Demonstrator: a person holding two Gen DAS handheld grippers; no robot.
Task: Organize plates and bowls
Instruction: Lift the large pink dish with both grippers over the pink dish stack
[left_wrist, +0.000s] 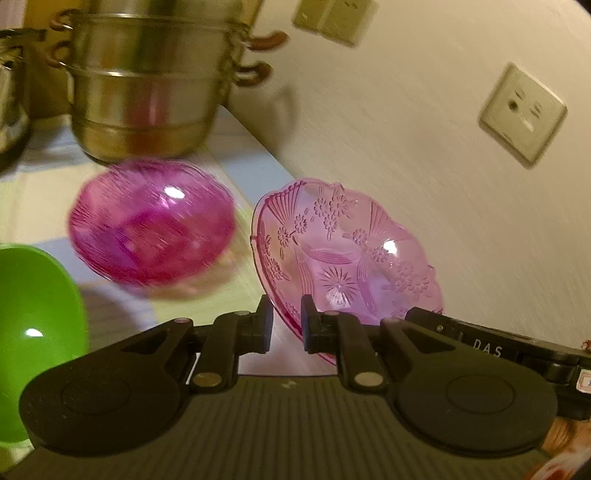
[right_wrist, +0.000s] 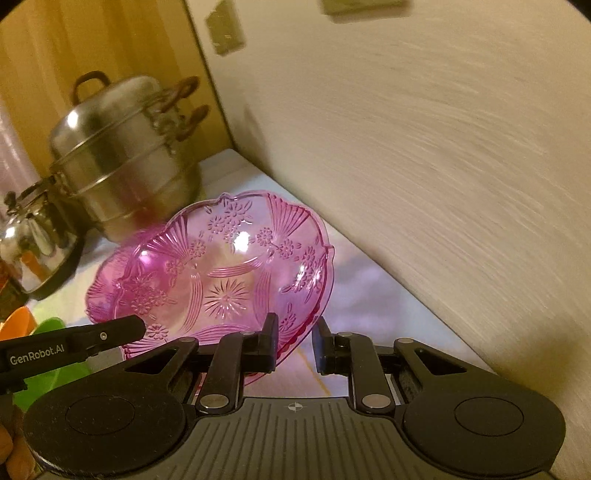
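Note:
A pink patterned glass plate (left_wrist: 347, 251) is held tilted above the table, between both grippers. My left gripper (left_wrist: 287, 325) is shut on its near rim. My right gripper (right_wrist: 295, 341) is shut on the opposite rim of the same plate (right_wrist: 221, 273); the left gripper's finger (right_wrist: 110, 334) shows at the left of that view. A darker magenta glass bowl (left_wrist: 151, 225) sits on the table behind, blurred. A green bowl (left_wrist: 33, 325) is at the left edge.
A stacked steel steamer pot (left_wrist: 147, 81) stands at the back of the table, also in the right wrist view (right_wrist: 118, 162). A steel kettle (right_wrist: 33, 240) sits left of it. The wall (left_wrist: 424, 147) with sockets runs close on the right. An orange bowl (right_wrist: 18, 323) is by the green one.

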